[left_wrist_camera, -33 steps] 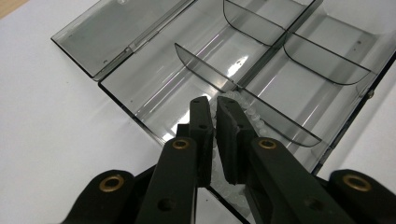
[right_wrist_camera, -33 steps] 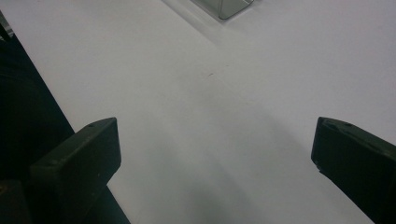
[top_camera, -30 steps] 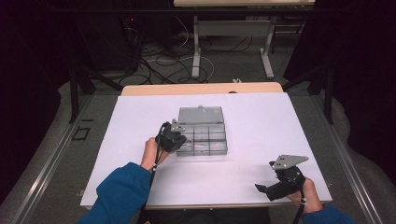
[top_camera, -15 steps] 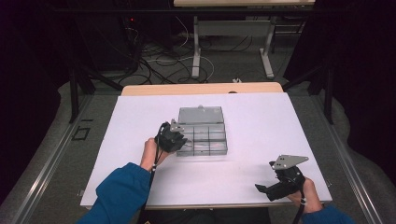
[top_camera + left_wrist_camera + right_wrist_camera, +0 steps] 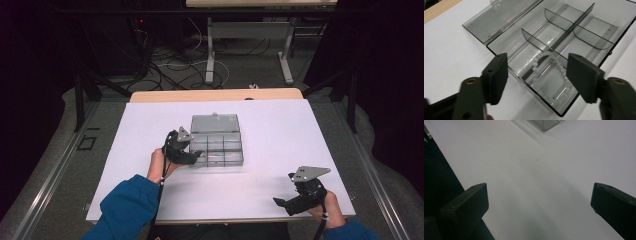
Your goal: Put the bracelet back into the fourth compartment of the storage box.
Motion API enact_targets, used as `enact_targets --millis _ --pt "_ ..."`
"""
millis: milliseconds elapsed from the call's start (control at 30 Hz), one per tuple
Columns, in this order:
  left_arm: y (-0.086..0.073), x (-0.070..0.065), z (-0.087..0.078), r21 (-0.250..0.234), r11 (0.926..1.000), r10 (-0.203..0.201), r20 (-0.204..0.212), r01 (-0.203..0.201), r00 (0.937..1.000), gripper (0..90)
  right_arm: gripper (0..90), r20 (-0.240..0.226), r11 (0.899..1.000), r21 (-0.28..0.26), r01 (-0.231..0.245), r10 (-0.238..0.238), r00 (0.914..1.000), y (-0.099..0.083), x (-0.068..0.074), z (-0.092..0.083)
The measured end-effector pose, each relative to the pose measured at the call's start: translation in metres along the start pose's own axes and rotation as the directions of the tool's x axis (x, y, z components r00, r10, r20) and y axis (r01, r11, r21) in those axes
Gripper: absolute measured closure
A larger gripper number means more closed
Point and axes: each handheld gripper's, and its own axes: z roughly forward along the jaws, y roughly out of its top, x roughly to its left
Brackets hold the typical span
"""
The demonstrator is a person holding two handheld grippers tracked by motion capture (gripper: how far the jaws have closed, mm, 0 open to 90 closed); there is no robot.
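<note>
Clear plastic compartment box (image 5: pixel 216 146) lying open mid-table on white sheet (image 5: pixel 270 125), pale bead bracelet (image 5: pixel 550 75) in its near-left compartment, left gripper (image 5: pixel 196 156) poised at that corner with jaws apart, right gripper (image 5: pixel 281 205) gaping, empty, near table's front edge.

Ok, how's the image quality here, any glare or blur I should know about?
Left gripper view: glare streaks on the clear organizer box, and the bead bracelet looks pale against it. Right gripper view: soft shadow on the white table, with the close black jaws slightly blurred. High view: the table is bright and the surroundings dark.
</note>
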Motion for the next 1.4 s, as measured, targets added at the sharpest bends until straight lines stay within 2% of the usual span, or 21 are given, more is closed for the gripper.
enact_targets --millis 167,267,633,767,1133,1200,1300,1333,1400 --pt "-0.004 0.002 -0.007 0.015 0.9999 -0.004 -0.007 0.004 1.0000 16.9 1.1 -0.002 1.000 0.007 0.000 0.000 1.0000 0.000 0.000 0.000" --pt "-0.008 0.003 -0.011 0.024 0.9995 -0.018 -0.017 0.019 0.9997 13.3 1.1 -0.004 1.000 0.007 0.000 0.000 1.0000 0.000 0.000 0.000" --pt "-0.021 0.001 -0.032 0.030 0.9993 -0.018 -0.038 0.020 0.9991 1.0 1.1 0.004 1.000 0.000 -0.002 0.002 1.0000 0.000 0.000 0.000" --pt "-0.026 0.000 -0.039 0.028 0.9988 -0.038 -0.041 0.039 0.9984 0.3 1.1 0.006 1.000 0.002 0.007 -0.007 1.0000 0.000 0.000 0.000" --pt "-0.040 -0.003 -0.054 0.034 0.9981 -0.050 -0.054 0.052 0.9973 0.2 1.2 0.004 1.000 0.002 0.007 -0.007 1.0000 0.000 0.000 0.000" --pt "-0.042 -0.004 -0.056 0.023 0.9978 -0.060 -0.060 0.062 0.9964 0.2 1.2 0.002 1.000 0.002 0.006 -0.006 1.0000 0.000 0.000 0.000" --pt "-0.046 -0.004 -0.059 0.032 0.9977 -0.058 -0.062 0.060 0.9964 0.2 1.2 0.005 1.000 0.002 0.000 0.000 1.0000 0.000 0.000 0.000" --pt "-0.047 -0.004 -0.061 0.026 0.9985 -0.047 -0.066 0.049 0.9967 0.2 1.2 0.004 1.000 0.001 0.003 -0.003 1.0000 0.000 0.000 0.000" --pt "-0.049 -0.006 -0.063 0.023 0.9981 -0.056 -0.064 0.058 0.9963 0.2 1.2 0.003 1.000 0.002 0.007 -0.007 1.0000 0.000 0.000 0.000"
